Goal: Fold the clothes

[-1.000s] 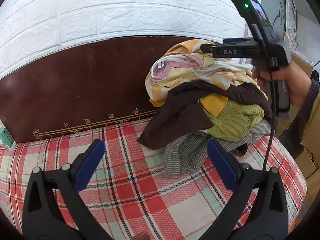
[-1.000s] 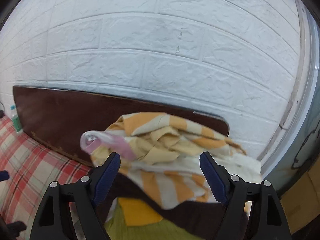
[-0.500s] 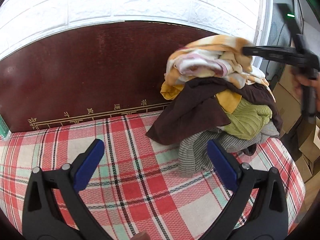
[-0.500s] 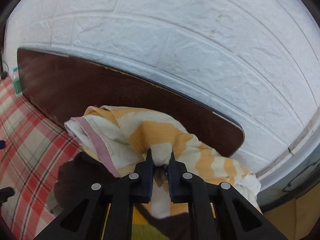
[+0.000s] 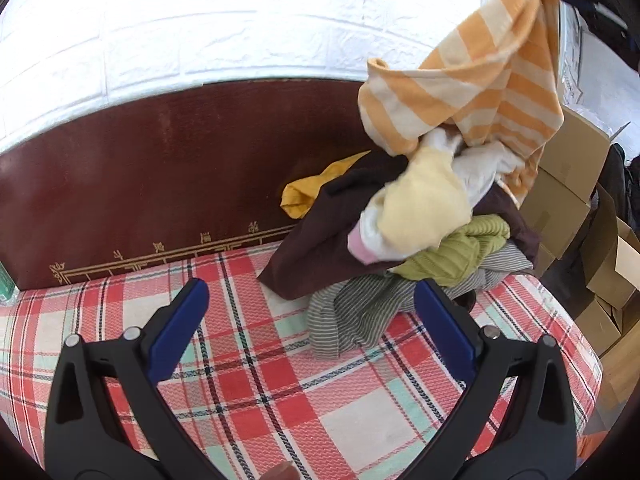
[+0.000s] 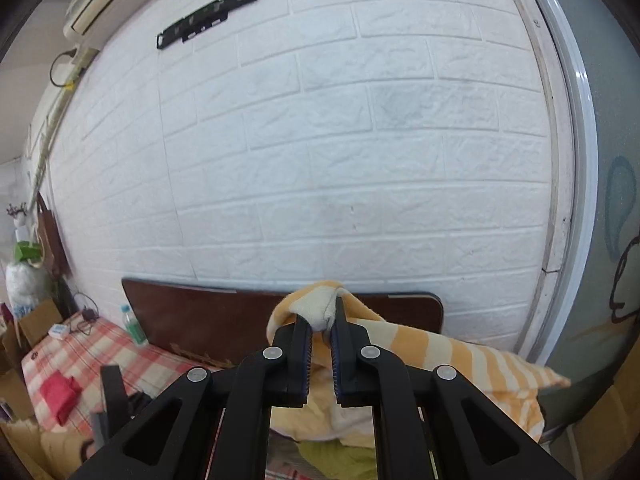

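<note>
Above the clothes pile (image 5: 404, 240) on the bed (image 5: 280, 380), the right claw (image 6: 320, 326) is gripping a striped shirt (image 5: 480, 80); the left claw (image 5: 308, 312) is gaping, empty. Next, spreading it flat.

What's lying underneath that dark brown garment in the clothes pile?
Below the dark brown garment a grey striped piece spreads onto the plaid bed cover, with a green ribbed knit beside it. Whatever lies deeper in the pile is covered.
</note>
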